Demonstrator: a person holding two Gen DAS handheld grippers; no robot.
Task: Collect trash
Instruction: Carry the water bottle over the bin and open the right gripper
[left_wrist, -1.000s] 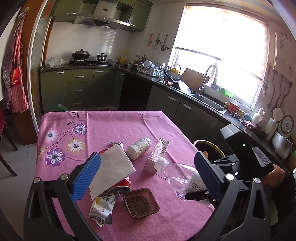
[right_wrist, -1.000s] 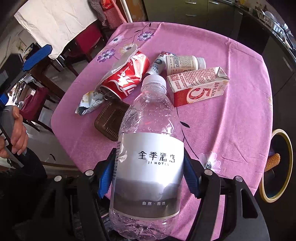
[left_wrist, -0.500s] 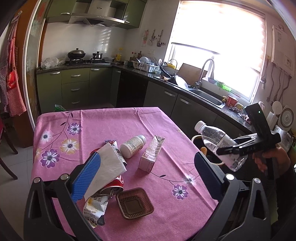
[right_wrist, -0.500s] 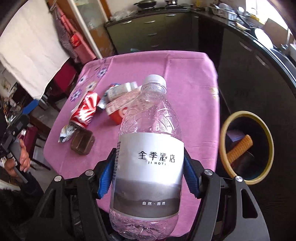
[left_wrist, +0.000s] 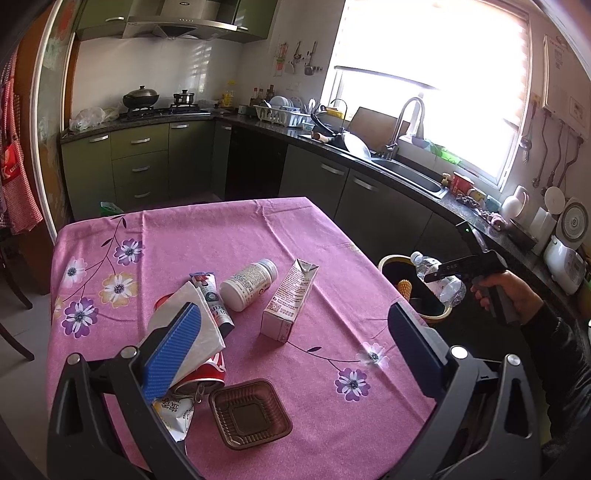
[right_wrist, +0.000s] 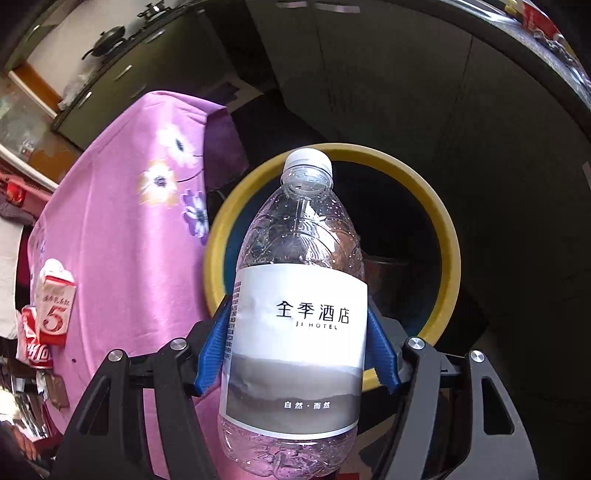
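Left claw (left_wrist: 291, 347) spread wide, empty, over pink tabletop (left_wrist: 236, 236) littered with can (left_wrist: 201, 373), tray (left_wrist: 250, 413), carton (left_wrist: 290, 301). Right claw (right_wrist: 297, 354) clamped on bottle (right_wrist: 297, 325) at labelled belly, above yellow-rimmed bin (right_wrist: 448, 236). Bottle looks near-empty: light, thin-walled, crushable, slick; label band is best hold.

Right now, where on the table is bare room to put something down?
Free: the far half of the pink tablecloth, beyond the white pill bottle, and the right strip between milk carton and table edge. Crowded: near-left, around the crushed red can and brown tray.
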